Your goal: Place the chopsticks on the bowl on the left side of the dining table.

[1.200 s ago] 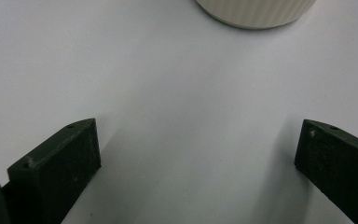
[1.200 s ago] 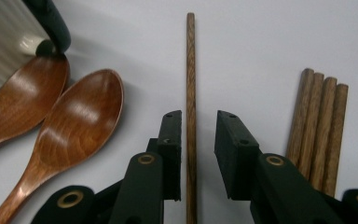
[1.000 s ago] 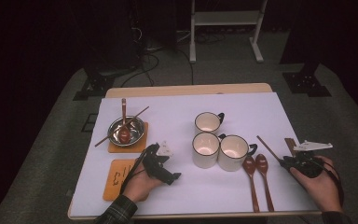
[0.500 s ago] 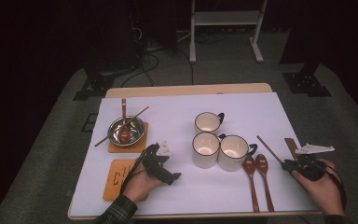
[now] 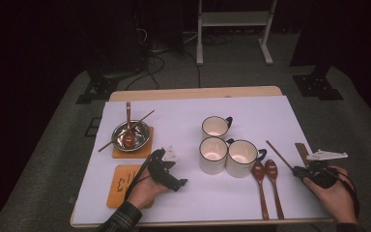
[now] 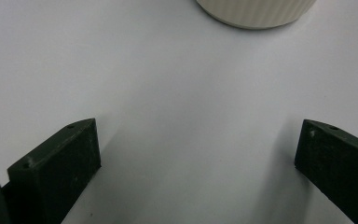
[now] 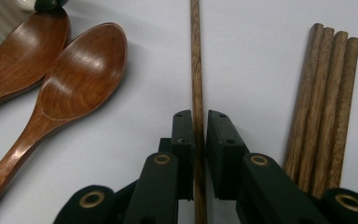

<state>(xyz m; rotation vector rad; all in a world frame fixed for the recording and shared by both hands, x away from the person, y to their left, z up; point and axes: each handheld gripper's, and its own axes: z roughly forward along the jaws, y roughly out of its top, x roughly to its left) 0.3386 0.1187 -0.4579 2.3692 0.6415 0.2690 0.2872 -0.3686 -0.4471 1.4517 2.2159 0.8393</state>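
- Where the right gripper (image 7: 199, 126) sits near the right edge of the worktop (image 5: 193, 111), its jaws have just been closing and now stand nearly together around a single chopstick (image 7: 196, 60); the pads look to be touching the wood, with at most a sliver of gap.
- That single chopstick lies flat on the worktop toward its front right corner, just beside a bundle of four chopsticks (image 7: 324, 93) on one side and two wooden spoons (image 7: 56, 74) on the other.
- To do this pick well, I judge the grip should finish squarely across the stick, then lift straight up so the far end neither drags nor swings into the bundle or the spoons.
- A thin round stick may roll or pivot between the pads, so a firm, centred pinch matters.
- The left gripper (image 6: 198, 158) rests near the front left part of the worktop, jaws wide apart with nothing between them, facing the ribbed base of a cup (image 6: 256, 11).
- The right gripper view gives the jaw-to-stick contact and the count of the bundle; the high view is too coarse for that.
- The high view gives the wider layout: three cups (image 5: 222, 150) mid-worktop, a metal bowl (image 5: 130, 134) holding a spoon and chopsticks on a wooden coaster toward the left edge, a second coaster (image 5: 121, 183) at the front left.
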